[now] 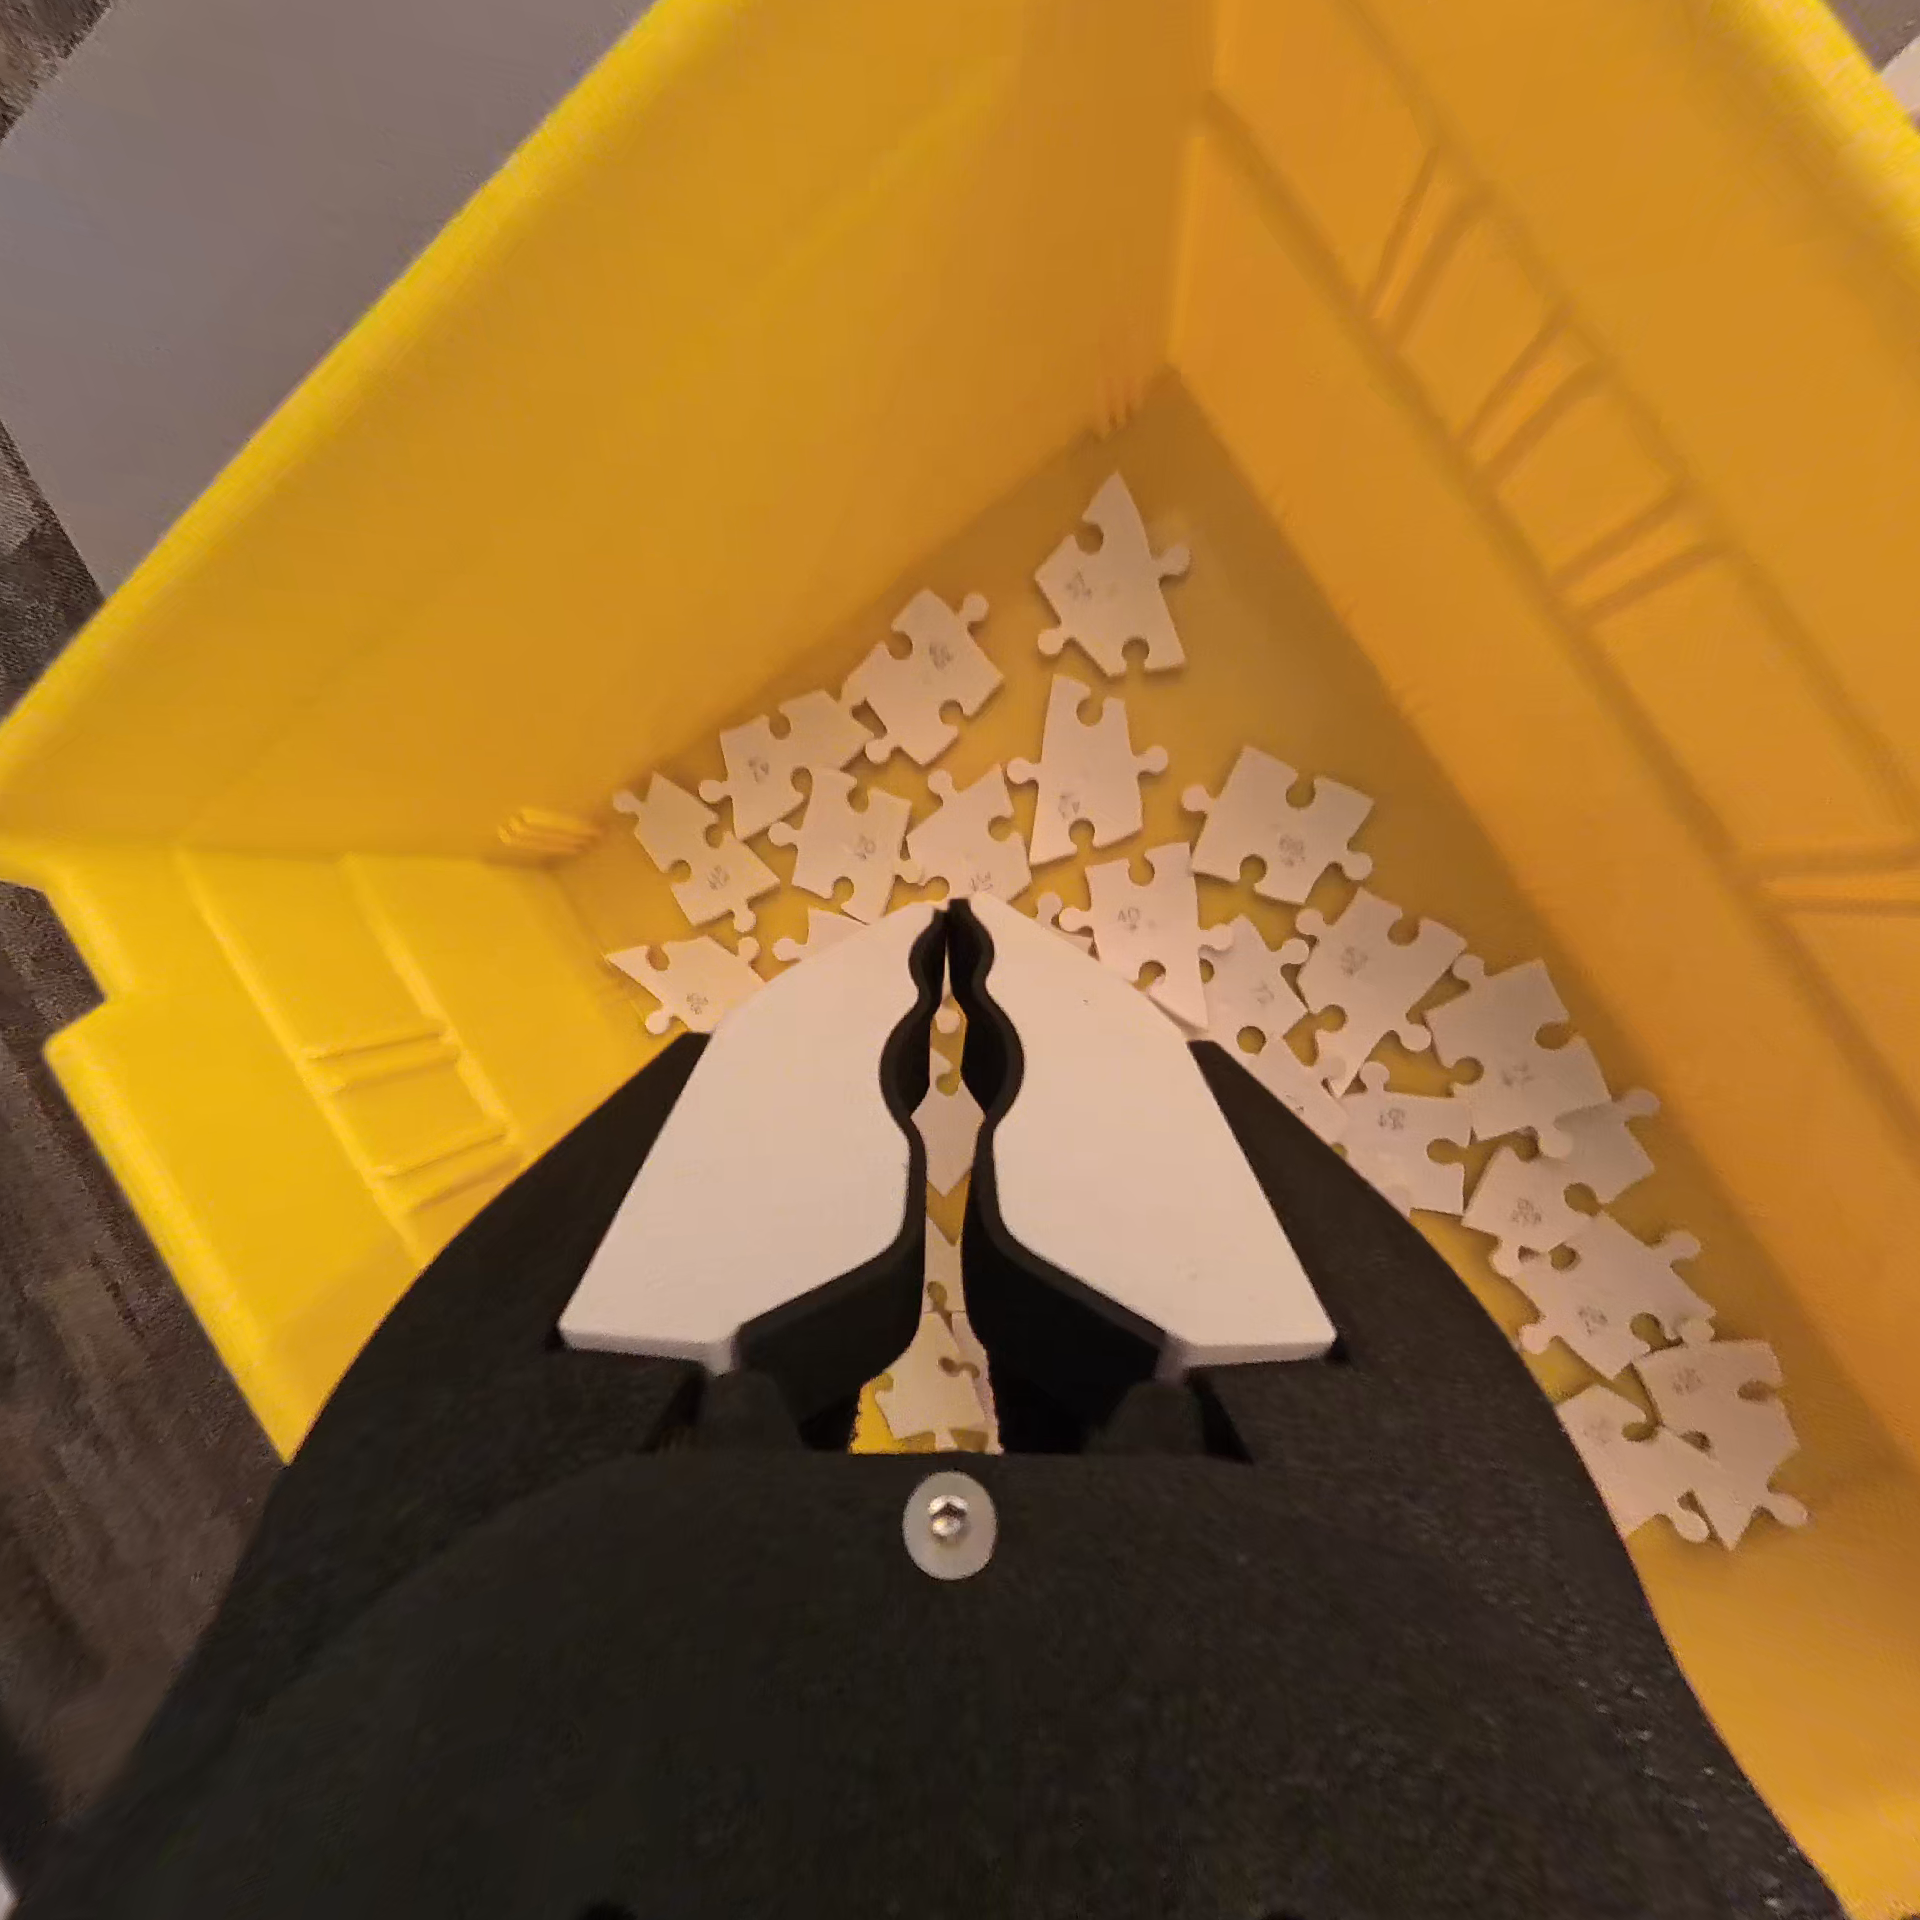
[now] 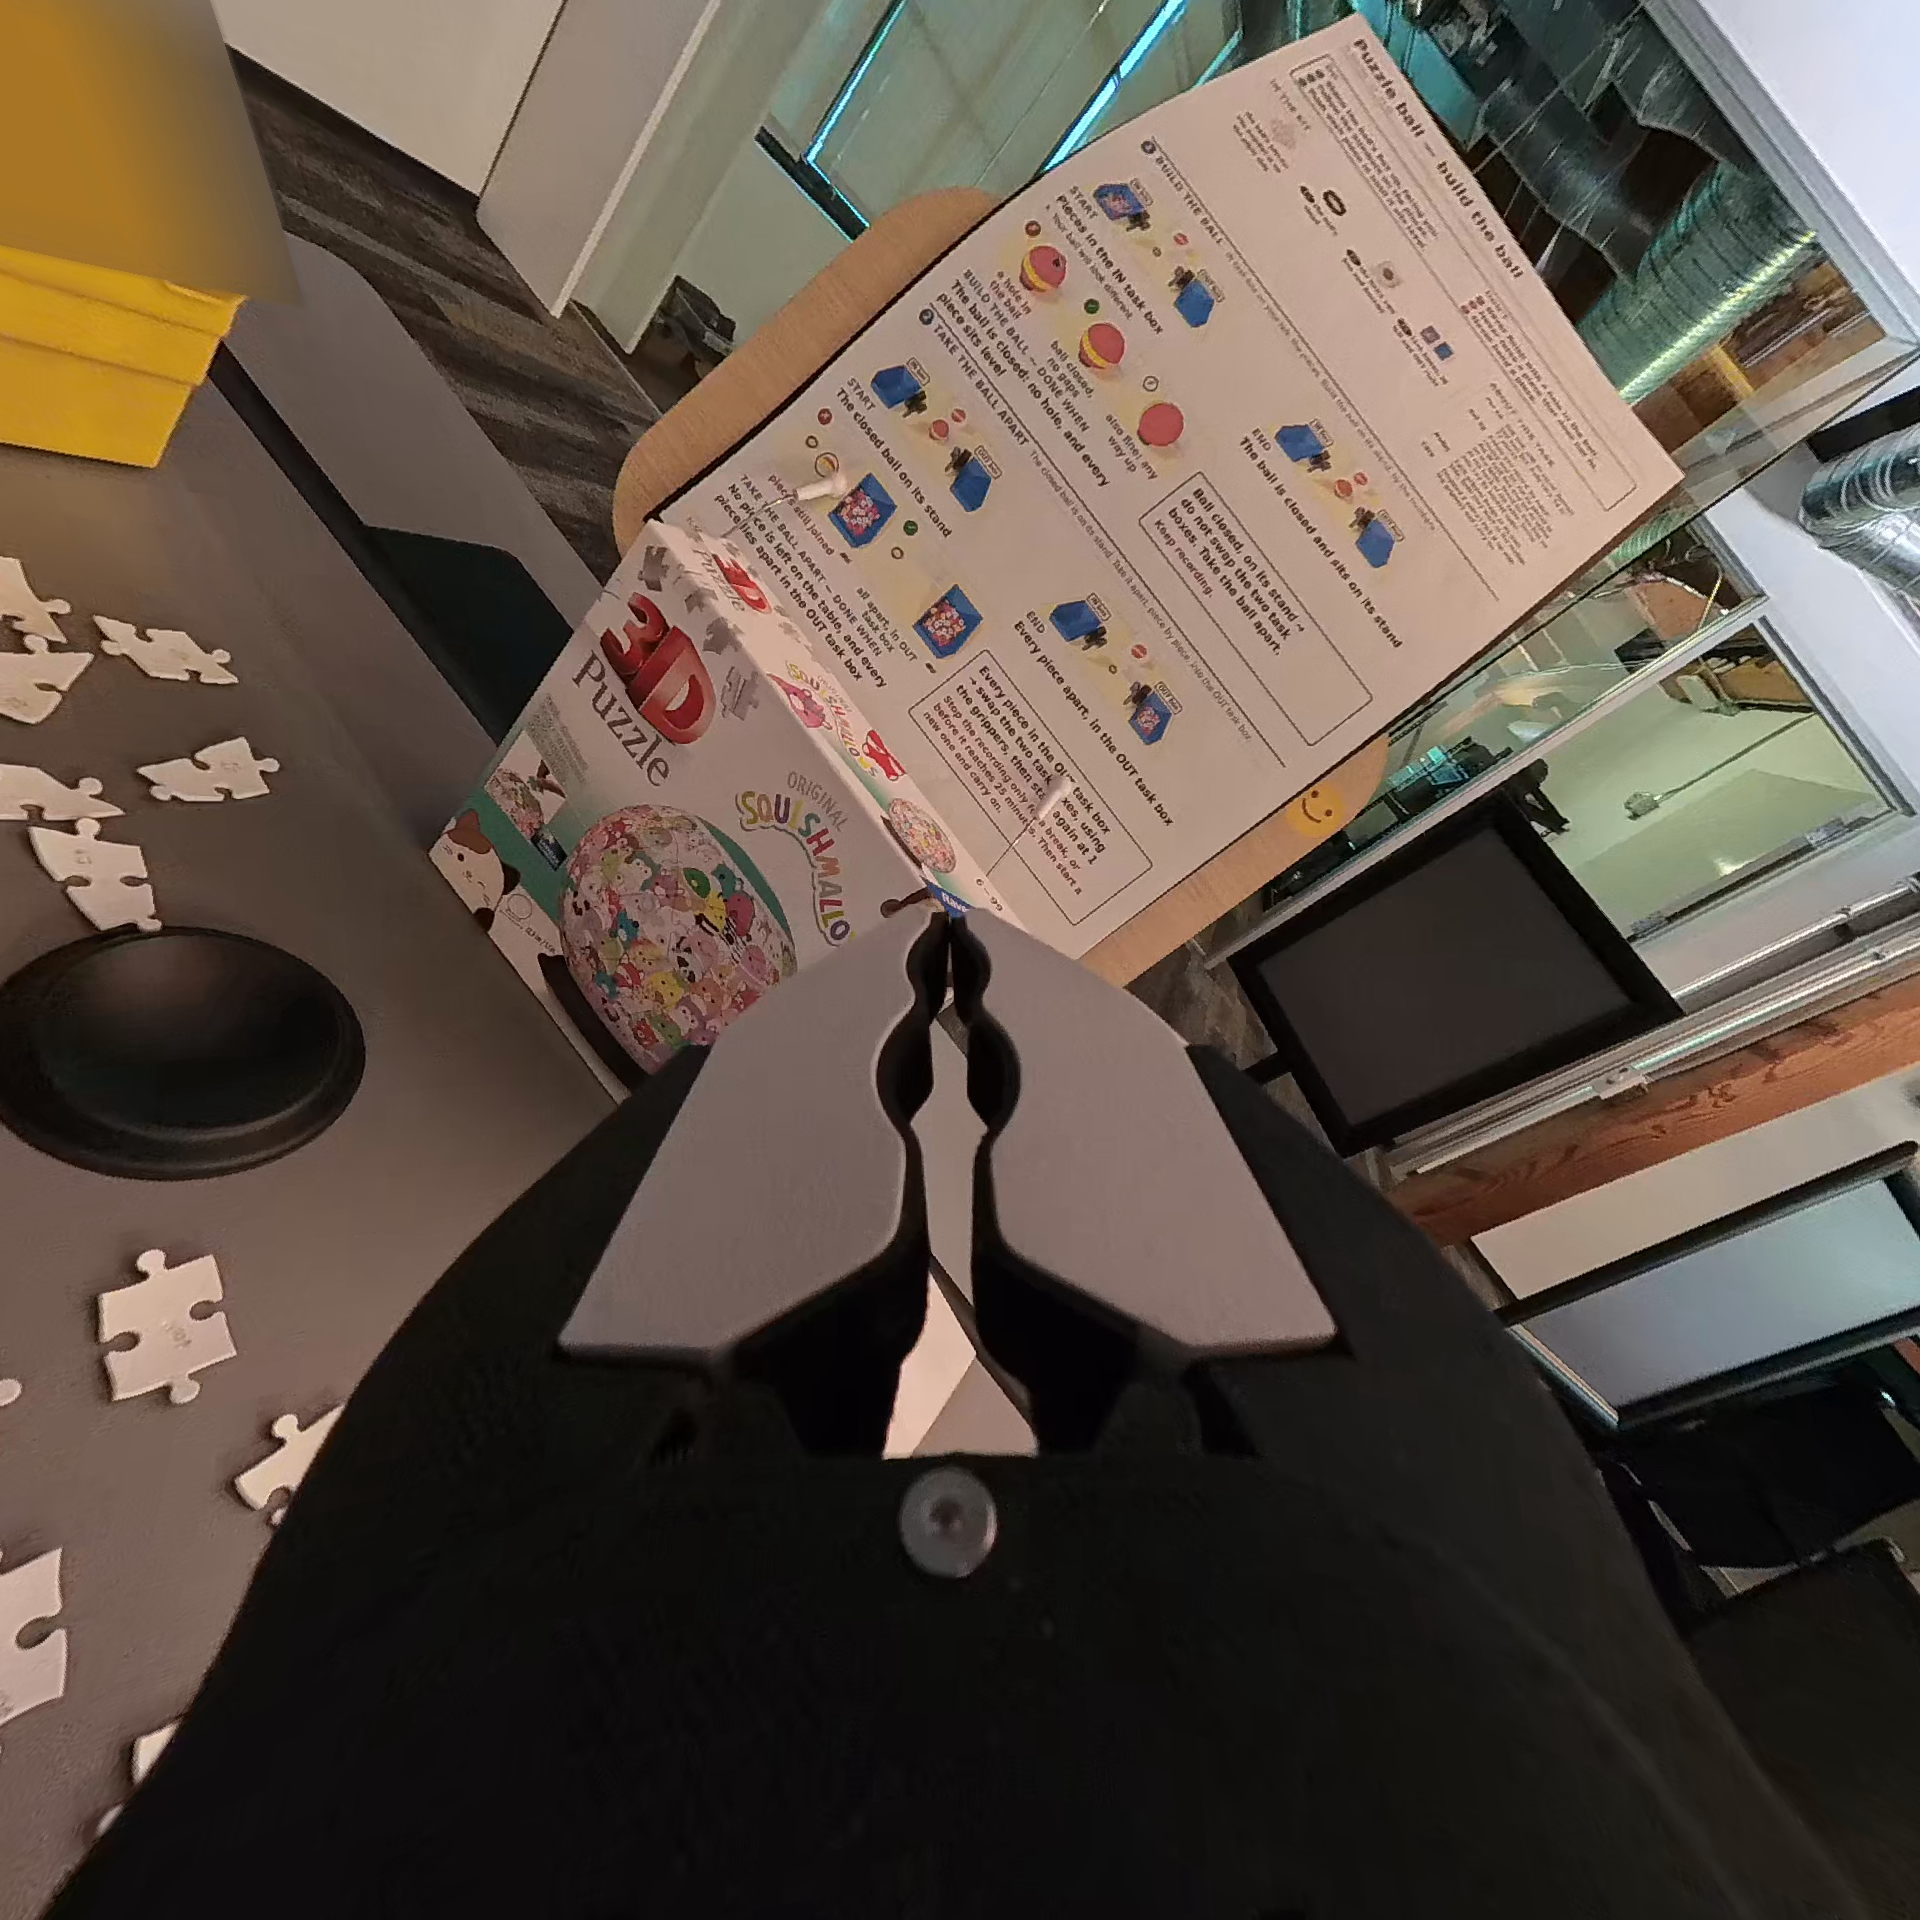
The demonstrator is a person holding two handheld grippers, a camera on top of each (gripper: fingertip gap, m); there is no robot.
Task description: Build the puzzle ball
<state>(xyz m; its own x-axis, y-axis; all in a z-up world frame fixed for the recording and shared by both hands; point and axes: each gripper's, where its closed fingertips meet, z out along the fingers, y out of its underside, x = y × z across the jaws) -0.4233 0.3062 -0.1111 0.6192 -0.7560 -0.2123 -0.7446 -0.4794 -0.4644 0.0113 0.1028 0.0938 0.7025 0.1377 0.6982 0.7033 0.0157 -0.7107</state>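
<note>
In the left wrist view my left gripper reaches into a yellow bin. Its fingertips are closed together just at the near edge of a white puzzle piece. I cannot tell whether they pinch that edge. Several more white puzzle pieces lie face down over the bin floor. In the right wrist view my right gripper is shut and hangs in the air past the table edge, with nothing visible between its pads. Several white pieces lie on the grey table beside a black round ball stand.
The puzzle's box stands at the table's far edge. A printed instruction sheet leans on a wooden board behind it. The yellow bin's corner shows at the upper left. A dark screen stands beyond the table. About 4 cm separates my left fingertips from the white puzzle piece.
</note>
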